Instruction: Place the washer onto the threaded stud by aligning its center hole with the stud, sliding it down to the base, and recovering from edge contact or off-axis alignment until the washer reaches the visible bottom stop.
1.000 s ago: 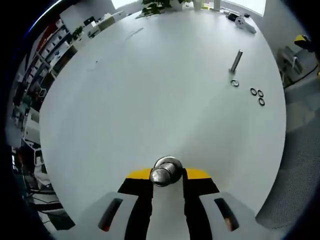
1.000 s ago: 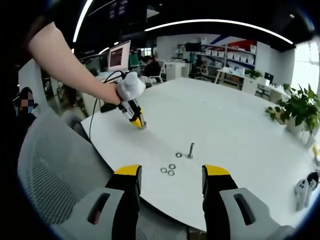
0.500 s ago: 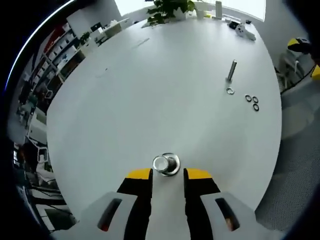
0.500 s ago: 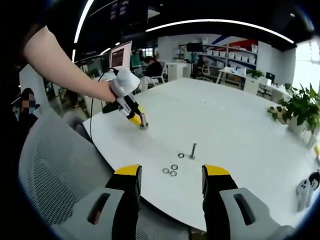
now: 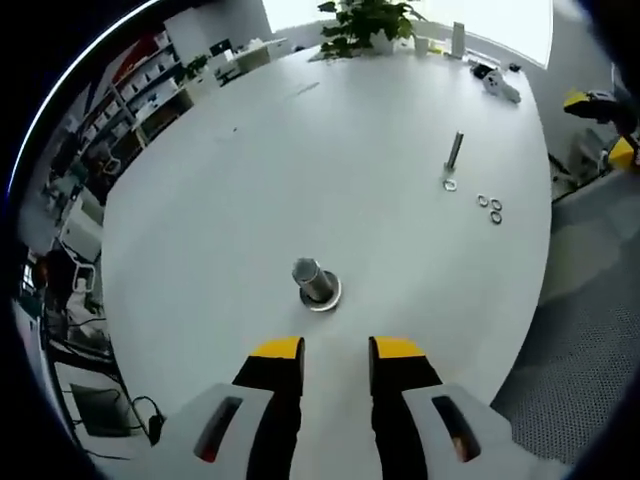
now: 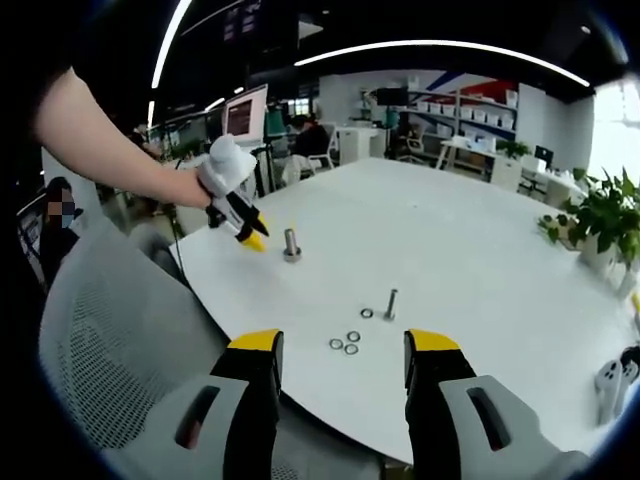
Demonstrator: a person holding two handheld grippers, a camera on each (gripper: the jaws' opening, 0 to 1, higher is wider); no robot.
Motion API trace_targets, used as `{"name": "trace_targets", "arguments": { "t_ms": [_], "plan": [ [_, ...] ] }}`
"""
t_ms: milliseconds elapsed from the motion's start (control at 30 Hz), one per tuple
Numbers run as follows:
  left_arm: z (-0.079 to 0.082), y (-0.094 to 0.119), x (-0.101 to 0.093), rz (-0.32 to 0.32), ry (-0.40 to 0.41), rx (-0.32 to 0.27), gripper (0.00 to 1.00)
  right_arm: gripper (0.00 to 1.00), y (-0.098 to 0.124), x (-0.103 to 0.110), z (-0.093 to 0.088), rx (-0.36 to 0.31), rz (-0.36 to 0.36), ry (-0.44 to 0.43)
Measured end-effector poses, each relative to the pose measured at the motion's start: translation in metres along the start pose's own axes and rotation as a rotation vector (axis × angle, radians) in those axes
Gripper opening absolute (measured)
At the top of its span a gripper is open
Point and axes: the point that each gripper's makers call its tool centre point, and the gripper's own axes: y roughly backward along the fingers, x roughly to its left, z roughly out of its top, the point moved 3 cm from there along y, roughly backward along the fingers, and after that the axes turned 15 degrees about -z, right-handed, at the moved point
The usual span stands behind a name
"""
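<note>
A short metal stud with a round base flange stands upright on the white table. It sits just ahead of my left gripper, which is open with nothing between its yellow-tipped jaws. Farther right stands a thin bolt with one washer at its foot and three more washers beside it. In the right gripper view, my right gripper is open and empty at the table's near edge, just short of the three washers, the single washer and the bolt. The stud stands farther left, by the left gripper.
A grey mesh chair stands at the table's near-left side. Potted plants sit at the far right edge, and a white controller lies near the right rim. Office desks and shelves fill the background.
My left gripper has let go of the stud and pulled back from it, leaving the stud upright on the table. My right gripper stays where it was.
</note>
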Motion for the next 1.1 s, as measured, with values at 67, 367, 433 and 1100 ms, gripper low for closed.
{"name": "trace_targets", "arguments": {
  "t_ms": [67, 367, 433, 1100],
  "plan": [
    [-0.003, 0.003, 0.000, 0.005, 0.006, 0.004, 0.24, 0.51, 0.000, 0.000, 0.001, -0.004, 0.000, -0.002],
    [0.013, 0.028, -0.020, 0.024, 0.017, -0.108, 0.24, 0.50, 0.003, -0.004, 0.008, -0.047, -0.016, -0.019],
    [0.018, 0.033, -0.024, 0.031, 0.025, -0.165, 0.24, 0.50, 0.002, -0.003, 0.006, -0.037, -0.012, -0.008],
    [0.021, 0.074, -0.064, -0.018, 0.108, -0.492, 0.26, 0.52, -0.001, -0.007, -0.007, 0.038, -0.054, 0.007]
  ]
}}
